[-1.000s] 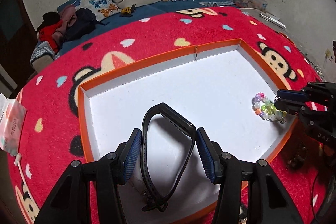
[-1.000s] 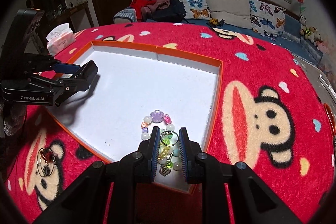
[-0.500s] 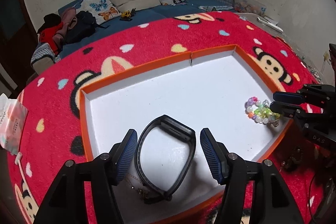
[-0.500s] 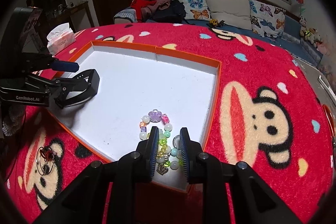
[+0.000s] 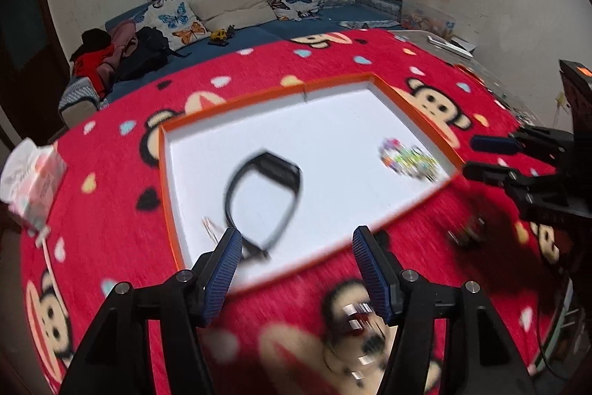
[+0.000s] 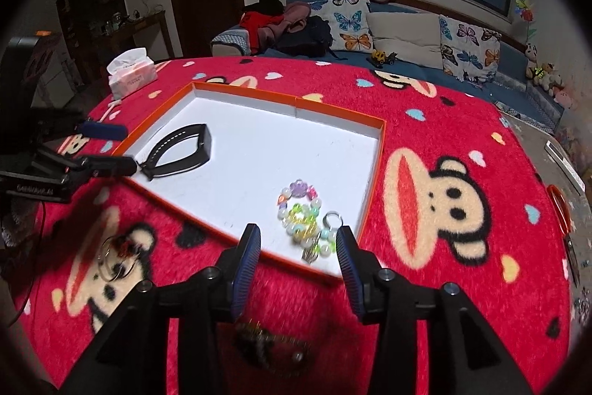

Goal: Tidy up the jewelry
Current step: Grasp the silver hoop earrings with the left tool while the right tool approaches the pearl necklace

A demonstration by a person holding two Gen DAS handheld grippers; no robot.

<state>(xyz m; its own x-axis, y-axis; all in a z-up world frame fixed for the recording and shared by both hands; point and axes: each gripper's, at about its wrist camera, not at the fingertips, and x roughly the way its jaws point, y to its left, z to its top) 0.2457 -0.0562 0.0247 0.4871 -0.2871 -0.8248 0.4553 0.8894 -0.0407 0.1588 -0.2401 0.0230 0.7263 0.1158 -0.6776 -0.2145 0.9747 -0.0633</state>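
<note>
A white tray with an orange rim (image 5: 407, 208) (image 6: 381, 143) lies on a red monkey-print cloth. A black wristband (image 5: 264, 195) (image 6: 179, 150) lies in its left part. A colourful bead bracelet with a key ring (image 5: 407, 160) (image 6: 307, 221) lies in its right part. My left gripper (image 5: 296, 247) (image 6: 107, 147) is open and empty, just outside the tray's near edge. My right gripper (image 6: 298, 243) (image 5: 488, 156) is open and empty, at the tray's edge by the beads.
A hoop earring with a red charm (image 6: 118, 252) lies on the cloth outside the tray. Blurred small jewelry (image 5: 357, 317) (image 6: 266, 335) lies on the cloth below each gripper. A tissue pack (image 6: 131, 73) (image 5: 31, 173) stands at the table's left. A sofa stands behind.
Both grippers have pulled back out of the tray. The left one let go of the wristband, which now lies in the tray. The right one opened wide and left the beads there.
</note>
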